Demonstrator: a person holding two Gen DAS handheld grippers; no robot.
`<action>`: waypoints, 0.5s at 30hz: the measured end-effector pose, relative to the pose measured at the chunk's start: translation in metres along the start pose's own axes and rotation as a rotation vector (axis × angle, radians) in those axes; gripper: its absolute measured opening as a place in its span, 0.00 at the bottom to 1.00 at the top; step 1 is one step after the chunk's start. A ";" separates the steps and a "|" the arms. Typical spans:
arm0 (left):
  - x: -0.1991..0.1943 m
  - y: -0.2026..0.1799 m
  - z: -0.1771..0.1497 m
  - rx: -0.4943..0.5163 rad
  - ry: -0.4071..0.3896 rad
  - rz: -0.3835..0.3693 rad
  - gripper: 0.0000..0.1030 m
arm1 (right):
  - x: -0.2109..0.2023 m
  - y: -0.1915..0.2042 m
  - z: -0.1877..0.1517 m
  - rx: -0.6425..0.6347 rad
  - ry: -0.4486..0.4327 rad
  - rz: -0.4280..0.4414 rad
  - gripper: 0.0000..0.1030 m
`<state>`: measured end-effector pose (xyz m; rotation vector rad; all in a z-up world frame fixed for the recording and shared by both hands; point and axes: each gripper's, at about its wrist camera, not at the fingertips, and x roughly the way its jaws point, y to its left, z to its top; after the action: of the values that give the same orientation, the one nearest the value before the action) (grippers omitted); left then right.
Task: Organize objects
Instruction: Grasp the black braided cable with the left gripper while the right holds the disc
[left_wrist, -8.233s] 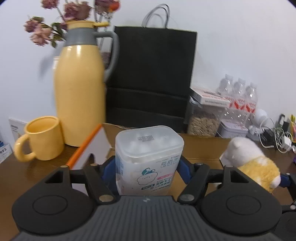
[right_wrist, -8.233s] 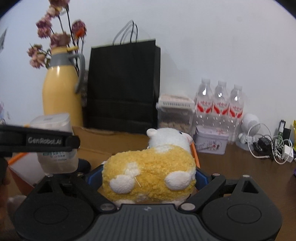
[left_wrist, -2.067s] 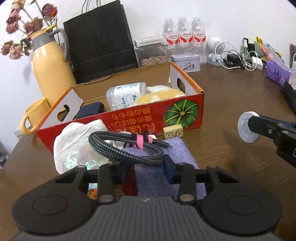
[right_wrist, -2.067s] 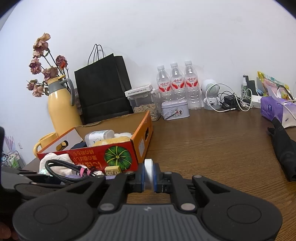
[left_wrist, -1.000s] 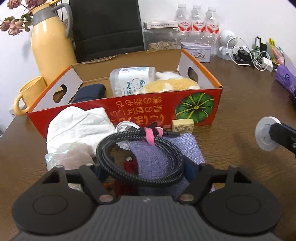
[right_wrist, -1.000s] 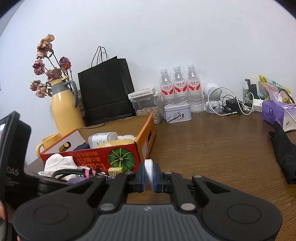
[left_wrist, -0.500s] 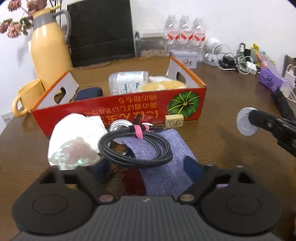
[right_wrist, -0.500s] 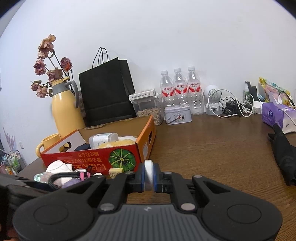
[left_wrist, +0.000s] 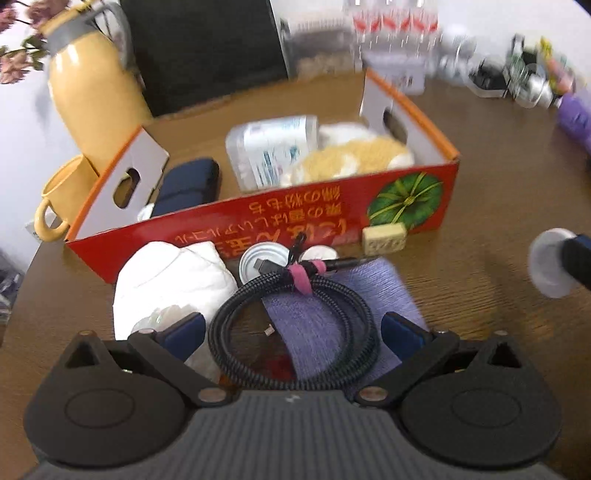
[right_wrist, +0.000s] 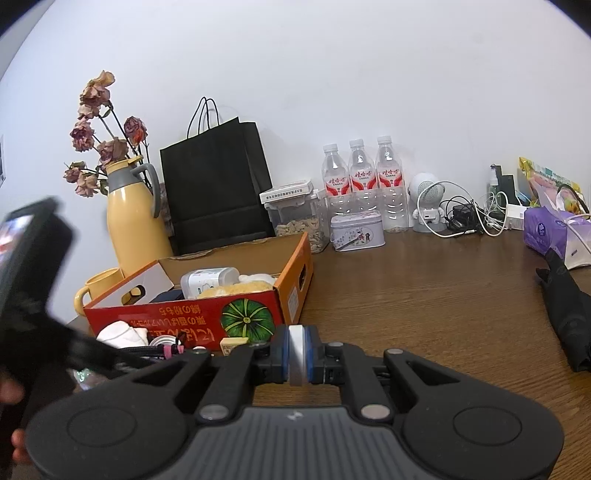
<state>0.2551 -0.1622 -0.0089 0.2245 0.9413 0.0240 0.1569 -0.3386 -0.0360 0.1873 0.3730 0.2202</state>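
While the left tool (left_wrist: 291, 328) opens its jaws around the coiled black cable (left_wrist: 295, 321) without pressing it, the right tool (right_wrist: 297, 354) pinches a white disc (right_wrist: 296, 354). Just beyond the cable, the red box (left_wrist: 295, 218) blocks the way; the tabletop (right_wrist: 424, 295) lies free to the right.
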 end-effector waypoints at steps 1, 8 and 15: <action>0.004 0.000 0.003 0.000 0.022 0.001 1.00 | 0.000 0.000 0.000 0.000 -0.001 0.000 0.08; 0.012 0.003 0.010 -0.008 0.083 -0.021 0.87 | -0.001 0.000 0.000 0.001 -0.002 0.000 0.08; 0.006 0.001 0.008 0.012 0.055 -0.033 0.86 | 0.001 0.000 0.000 0.003 0.004 -0.003 0.08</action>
<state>0.2653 -0.1619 -0.0093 0.2205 1.0000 -0.0065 0.1575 -0.3387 -0.0362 0.1891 0.3775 0.2175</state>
